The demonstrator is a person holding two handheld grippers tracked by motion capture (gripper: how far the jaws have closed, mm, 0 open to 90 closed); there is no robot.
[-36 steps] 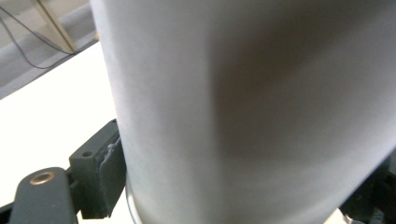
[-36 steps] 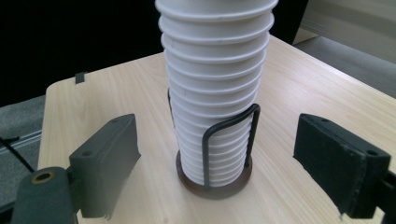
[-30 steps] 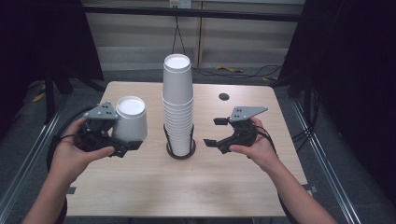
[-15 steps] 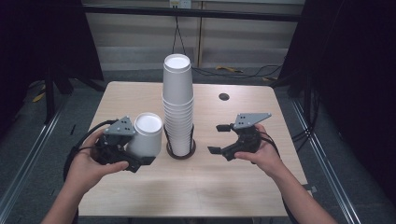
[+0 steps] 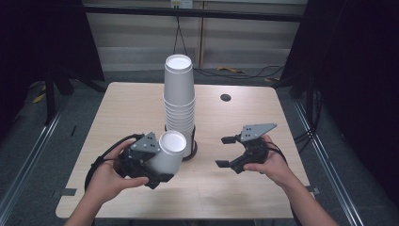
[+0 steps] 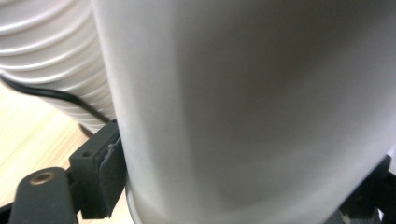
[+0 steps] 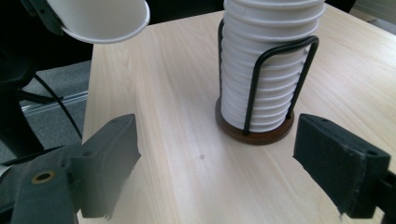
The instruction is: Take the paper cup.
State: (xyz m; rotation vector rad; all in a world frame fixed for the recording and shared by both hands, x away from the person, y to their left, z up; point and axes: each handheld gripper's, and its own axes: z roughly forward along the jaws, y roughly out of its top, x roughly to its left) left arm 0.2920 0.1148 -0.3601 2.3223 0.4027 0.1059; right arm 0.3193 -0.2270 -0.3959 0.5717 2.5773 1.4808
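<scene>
1. Current state: the left gripper (image 5: 157, 167) has its jaws clenched on the wall of a single white paper cup (image 5: 168, 153). The cup is tilted, its open mouth up and leaning toward the tall stack of white paper cups (image 5: 179, 106), and it is held above the light wooden table (image 5: 122, 113), just beside the stack's lower part.
2. The stack stands in a black wire holder on a round dark wooden base (image 7: 254, 133).
3. The right gripper (image 5: 234, 151) hovers to the stack's right with jaws spread wide, grasping nothing.
4. Judged step: carrying the separated cup away from the stack to set it down.
5. Maintain a firm but light clench; a paper wall is likely to dent under excess pressure.
6. Bring the cup upright before lowering, so that its base meets the table flat.
7. Choose a bare spot well apart from the holder, so that the left gripper clears the wire on release.
8. Release only when the cup rests on the table.
</scene>
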